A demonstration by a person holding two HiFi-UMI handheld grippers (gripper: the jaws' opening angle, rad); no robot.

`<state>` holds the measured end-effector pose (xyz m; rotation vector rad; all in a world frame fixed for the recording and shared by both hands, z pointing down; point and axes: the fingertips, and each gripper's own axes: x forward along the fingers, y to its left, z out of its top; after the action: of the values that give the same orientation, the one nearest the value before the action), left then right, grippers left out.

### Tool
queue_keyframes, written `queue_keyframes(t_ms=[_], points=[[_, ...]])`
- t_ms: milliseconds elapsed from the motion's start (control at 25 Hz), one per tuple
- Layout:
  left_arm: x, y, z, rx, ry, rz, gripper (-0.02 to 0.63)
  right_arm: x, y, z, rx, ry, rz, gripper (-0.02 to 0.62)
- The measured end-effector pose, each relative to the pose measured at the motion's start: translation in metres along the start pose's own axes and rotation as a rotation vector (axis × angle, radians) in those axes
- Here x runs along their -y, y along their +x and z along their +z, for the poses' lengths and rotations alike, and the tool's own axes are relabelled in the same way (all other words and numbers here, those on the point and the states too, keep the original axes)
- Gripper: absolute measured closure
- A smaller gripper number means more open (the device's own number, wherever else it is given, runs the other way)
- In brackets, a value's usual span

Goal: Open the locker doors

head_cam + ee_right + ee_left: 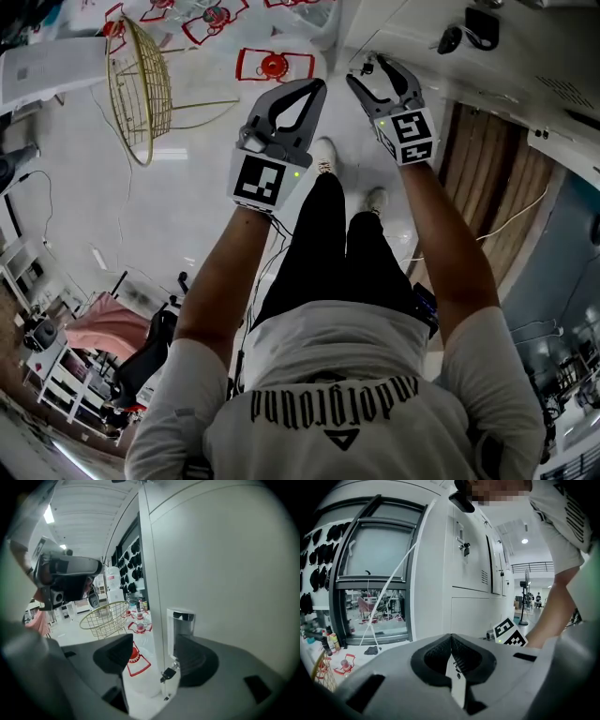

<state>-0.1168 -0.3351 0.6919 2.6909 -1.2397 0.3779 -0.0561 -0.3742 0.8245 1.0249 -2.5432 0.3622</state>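
Note:
White lockers (471,573) stand in a row, doors shut; one has a handle with a key (464,548). In the right gripper view a locker door (225,573) fills the right side. Its chrome handle recess (181,624) and a hanging key (168,673) sit between the jaws of my right gripper (157,657), which is open and close to the door's edge. In the head view my right gripper (372,71) reaches toward the white locker front (412,37). My left gripper (316,88) is held beside it, jaws shut on nothing (451,643).
A yellow wire basket (141,89) and red-handled water bottles (274,66) lie on the floor left of the lockers. A dark-framed window (370,573) adjoins the lockers. Pink chair (112,328) and shelving stand behind the person.

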Motion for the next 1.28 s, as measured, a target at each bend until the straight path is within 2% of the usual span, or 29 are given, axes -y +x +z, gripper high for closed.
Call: queue_keyframes(t_ms=[120,160,360,680,960,1280], points=[[0.000,0.003,-0.003,-0.005,-0.004,-0.013,0.598,0.000,0.010,0.006,0.005,-0.022,-0.010,0.313],[0.001,0.004,-0.005,-0.004,-0.001,-0.017,0.598,0.000,0.013,0.007,0.008,-0.030,-0.019,0.334],[0.006,0.008,-0.009,0.007,-0.005,-0.032,0.598,-0.001,0.014,0.001,0.005,-0.053,-0.032,0.318],[0.008,0.003,-0.012,0.011,0.028,-0.040,0.598,-0.007,0.010,0.001,-0.008,-0.054,-0.026,0.321],[0.020,-0.009,-0.016,0.005,0.040,-0.035,0.598,-0.034,-0.021,-0.017,-0.010,-0.035,-0.034,0.334],[0.063,-0.022,-0.019,-0.006,0.047,-0.066,0.598,-0.054,-0.076,-0.046,-0.021,0.040,-0.117,0.350]])
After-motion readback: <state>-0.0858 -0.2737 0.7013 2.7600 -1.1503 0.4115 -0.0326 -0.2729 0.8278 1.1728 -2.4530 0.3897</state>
